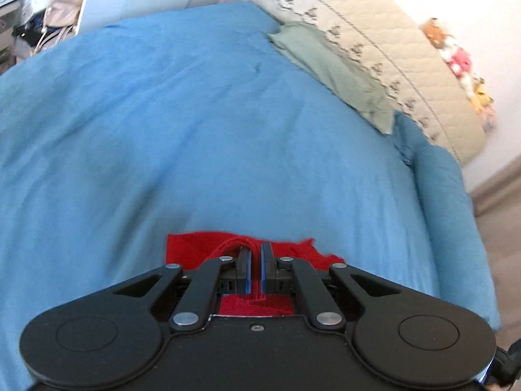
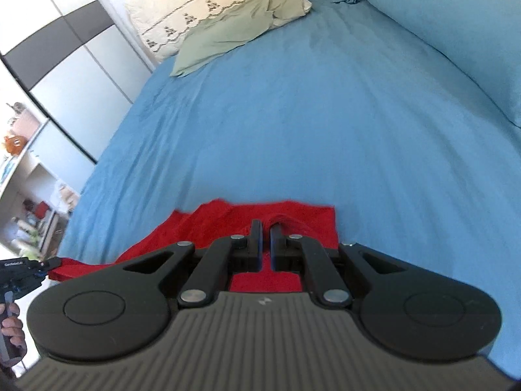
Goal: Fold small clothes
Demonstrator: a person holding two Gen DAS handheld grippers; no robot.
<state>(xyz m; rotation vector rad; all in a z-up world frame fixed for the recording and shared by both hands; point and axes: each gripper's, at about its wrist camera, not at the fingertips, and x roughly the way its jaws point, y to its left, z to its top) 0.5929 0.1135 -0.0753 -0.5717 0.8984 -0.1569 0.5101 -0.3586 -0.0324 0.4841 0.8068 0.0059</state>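
A small red garment [image 1: 192,251] lies on the blue bedspread [image 1: 202,137], mostly hidden under my grippers. My left gripper [image 1: 256,248] is shut on a bunched fold of its edge. In the right wrist view the red garment [image 2: 228,221] spreads to the left over the bedspread [image 2: 293,123]. My right gripper [image 2: 266,226] is shut on another pinched ridge of it. The left gripper [image 2: 49,264] shows at the far left of that view, gripping the cloth's other end.
A pale green folded cloth [image 1: 329,68] lies at the far side of the bed beside a cream quilted cover [image 1: 384,45]. A blue pillow [image 2: 449,32] lies to the right. Wardrobe doors [image 2: 65,65] and cluttered shelves [image 2: 29,195] stand past the bed's left edge.
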